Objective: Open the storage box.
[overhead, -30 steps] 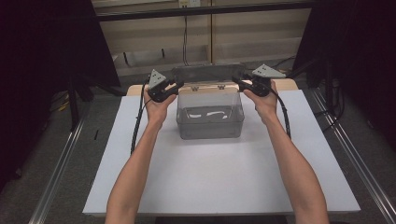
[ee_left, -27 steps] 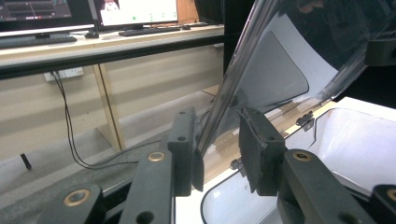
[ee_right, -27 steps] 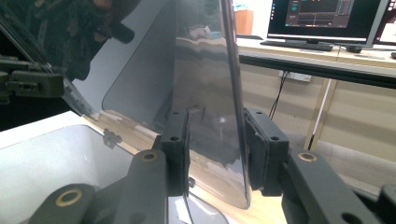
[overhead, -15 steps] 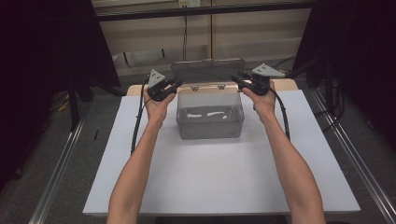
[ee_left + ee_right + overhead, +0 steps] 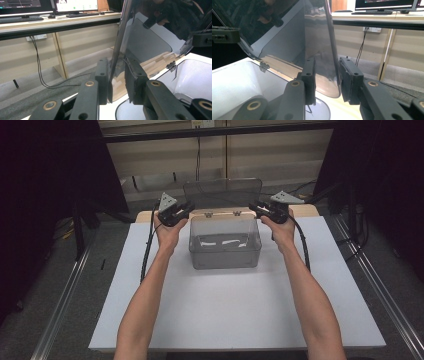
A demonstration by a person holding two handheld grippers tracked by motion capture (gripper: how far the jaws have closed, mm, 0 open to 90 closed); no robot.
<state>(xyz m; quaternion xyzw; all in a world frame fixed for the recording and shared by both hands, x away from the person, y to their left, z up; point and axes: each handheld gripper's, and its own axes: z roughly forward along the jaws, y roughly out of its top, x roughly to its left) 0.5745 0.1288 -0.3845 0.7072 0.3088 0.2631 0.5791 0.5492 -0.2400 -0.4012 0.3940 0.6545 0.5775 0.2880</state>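
Note:
A clear plastic box (image 5: 225, 256) stands at the back middle of the white table (image 5: 235, 315), and its hinged lid (image 5: 222, 194) stands raised nearly upright. My left gripper (image 5: 186, 209) is shut on the lid's left edge. My right gripper (image 5: 253, 209) is shut on its right edge. In the left gripper view the lid's edge (image 5: 117, 57) runs up between the jaws of the left gripper (image 5: 117, 82), with the box's open top (image 5: 195, 75) to the right. In the right gripper view the lid (image 5: 287, 32) sits between the jaws of the right gripper (image 5: 327, 80). Small white pieces (image 5: 222, 241) lie inside the box.
A wooden strip (image 5: 305, 210) edges the table's far side, behind the box. Metal rails (image 5: 65, 305) run along both sides of the table. A bench with monitors (image 5: 75, 5) stands beyond, with cables (image 5: 40, 72) hanging down to the floor.
The lid has swung up from lying on the box to nearly upright. Both grippers rose a little with it at its side edges.

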